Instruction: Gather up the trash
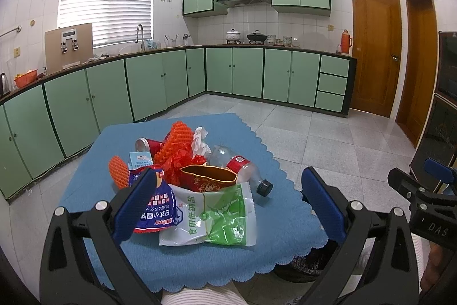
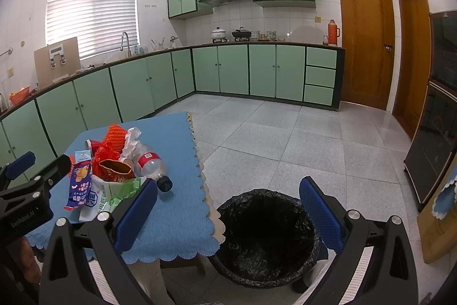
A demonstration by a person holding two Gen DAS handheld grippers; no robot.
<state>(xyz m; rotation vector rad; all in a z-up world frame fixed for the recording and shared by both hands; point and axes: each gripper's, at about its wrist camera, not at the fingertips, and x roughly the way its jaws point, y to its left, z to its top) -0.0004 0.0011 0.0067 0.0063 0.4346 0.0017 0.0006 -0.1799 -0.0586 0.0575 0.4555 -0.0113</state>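
Left wrist view: left gripper [image 1: 228, 196] spread wide, jaws apart and empty, poised over the near edge of a blue scalloped cloth [image 1: 288, 207] covering a small table. Heaped around the cloth's middle, a pile of trash: green-and-white salt bag [image 1: 220, 216] flat at the front, nearest the near edge; blue-and-red snack packet [image 1: 160, 207] overlapping its left side, partly behind the left finger; red-and-gold paper bag [image 1: 210, 179] gaping open just behind; clear plastic bottle [image 1: 242, 170] on its side toward the right edge, red label, black cap pointing to the near right. Farther back, crumpled red film [image 1: 177, 165], orange foam netting [image 1: 177, 139], a second orange piece [image 1: 118, 170] off to the left edge, dented red can [image 1: 148, 146], small pale-blue carton [image 1: 140, 159], white crumpled tissue [image 1: 201, 142].

Right wrist view: right gripper [image 2: 228, 205] likewise wide open, holding nothing, above a round bin lined with black plastic [image 2: 297, 256], standing on the grey tiled floor just beside the table's right edge.
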